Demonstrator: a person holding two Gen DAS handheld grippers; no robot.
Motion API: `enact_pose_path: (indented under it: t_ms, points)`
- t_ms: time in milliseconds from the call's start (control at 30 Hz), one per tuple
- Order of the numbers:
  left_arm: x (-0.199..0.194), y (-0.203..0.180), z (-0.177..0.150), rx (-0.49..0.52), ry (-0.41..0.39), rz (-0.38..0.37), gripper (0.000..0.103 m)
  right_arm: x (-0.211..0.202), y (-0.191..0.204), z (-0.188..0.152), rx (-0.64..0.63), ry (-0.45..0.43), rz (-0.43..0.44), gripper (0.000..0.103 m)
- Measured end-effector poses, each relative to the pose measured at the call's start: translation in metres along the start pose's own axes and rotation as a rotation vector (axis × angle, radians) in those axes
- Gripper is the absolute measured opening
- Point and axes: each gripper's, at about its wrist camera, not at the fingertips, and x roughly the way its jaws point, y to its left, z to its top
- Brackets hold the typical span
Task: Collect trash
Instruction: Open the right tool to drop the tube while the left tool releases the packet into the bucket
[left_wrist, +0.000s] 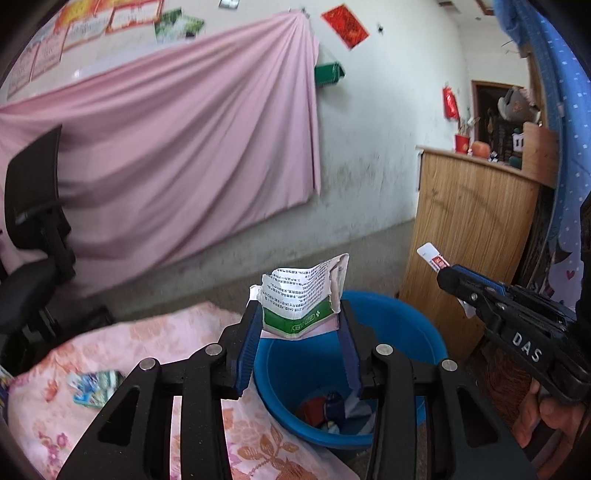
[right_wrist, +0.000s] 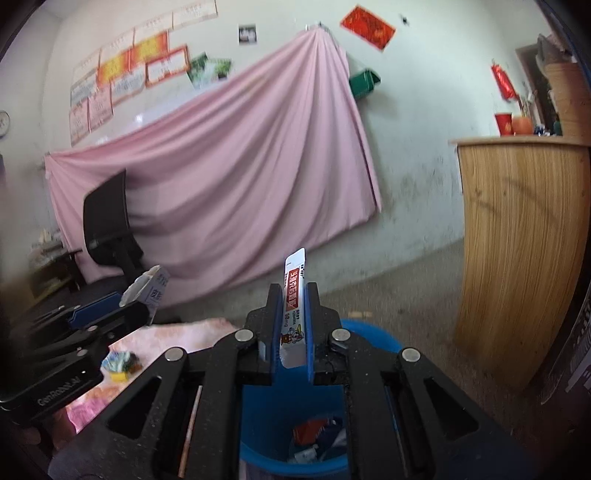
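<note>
your left gripper (left_wrist: 299, 325) pinches a torn paper box (left_wrist: 303, 295), white with green print, crumpled and ragged along its top edge, held just above the near rim of the blue bucket (left_wrist: 406, 321). your right gripper (right_wrist: 293, 321) is clamped on a slim glossy sachet (right_wrist: 293, 295), red and white, standing upright between the pads, also over the bucket. you look to be at the drop step: both pieces seem ready to fall in. next, ease each one over the opening and spread the jaws. the bucket is smooth plastic, round, with scraps already at its bottom. beside it a flowered pink cloth (left_wrist: 110, 354) bears a small colourful wrapper (left_wrist: 98, 384), likely still to collect.
</note>
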Motion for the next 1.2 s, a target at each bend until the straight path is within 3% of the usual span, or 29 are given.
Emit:
enact_pose_path:
  t_ms: [200, 333, 400, 633, 900, 1200]
  points:
    - [0.016, 0.003, -0.003, -0.034, 0.079, -0.016, 0.038, 0.025, -0.004, -0.01, 0.001, 0.132, 0.012, 0.041]
    - [0.026, 0.003, -0.006, -0.047, 0.124, -0.037, 0.041, 0.031, -0.01, -0.014, 0.014, 0.164, 0.012, 0.041]
    - [0.031, 0.005, -0.005, -0.066, 0.149, -0.045, 0.047, 0.036, -0.014, -0.015, 0.024, 0.184, 0.008, 0.041]
    - [0.033, 0.014, -0.007, -0.084, 0.184, 0.011, 0.054, 0.047, -0.019, -0.019, 0.049, 0.229, -0.003, 0.042]
    - [0.034, 0.018, -0.01, -0.095, 0.191, 0.002, 0.056, 0.052, -0.024, -0.021, 0.071, 0.255, -0.021, 0.065]
    - [0.035, 0.021, -0.008, -0.104, 0.193, -0.014, 0.057, 0.051, -0.028, -0.019, 0.079, 0.247, -0.032, 0.077]
